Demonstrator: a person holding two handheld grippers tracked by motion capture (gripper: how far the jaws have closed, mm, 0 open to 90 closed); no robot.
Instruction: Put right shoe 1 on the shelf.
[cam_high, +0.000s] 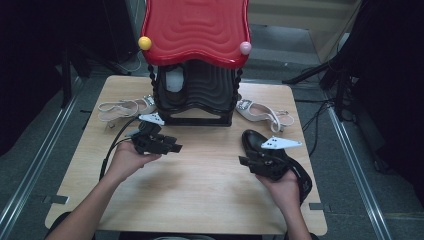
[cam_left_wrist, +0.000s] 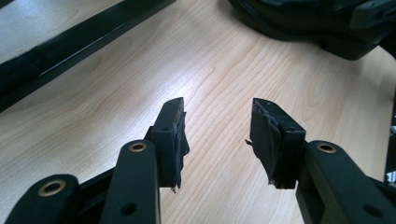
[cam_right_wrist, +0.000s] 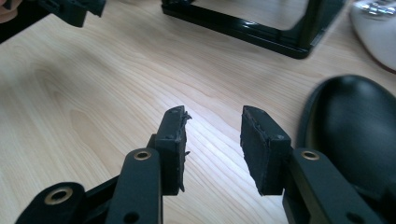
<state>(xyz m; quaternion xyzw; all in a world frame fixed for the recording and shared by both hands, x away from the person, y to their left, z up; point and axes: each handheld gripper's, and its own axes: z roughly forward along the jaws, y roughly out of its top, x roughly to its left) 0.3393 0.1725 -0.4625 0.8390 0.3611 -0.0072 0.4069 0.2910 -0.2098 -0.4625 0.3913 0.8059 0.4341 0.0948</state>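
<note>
High view: black shoe (cam_high: 256, 140) half behind right hand-held gripper (cam_high: 246, 161).

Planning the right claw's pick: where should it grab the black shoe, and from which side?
Judging by its pose, grip the black shoe across the collar, near the heel. It lies upright on its sole, toe pointing away toward the rack. Bring the open right claw down from above, jaws astride the sides.

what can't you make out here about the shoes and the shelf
- Black shoe: in the high view the right gripper and hand cover its middle; in the right gripper view the edge cuts it off.
- Right sandal: cut off at the right gripper view's corner.
- Shoe rack: its red roof hides the shelves in the high view.
</note>
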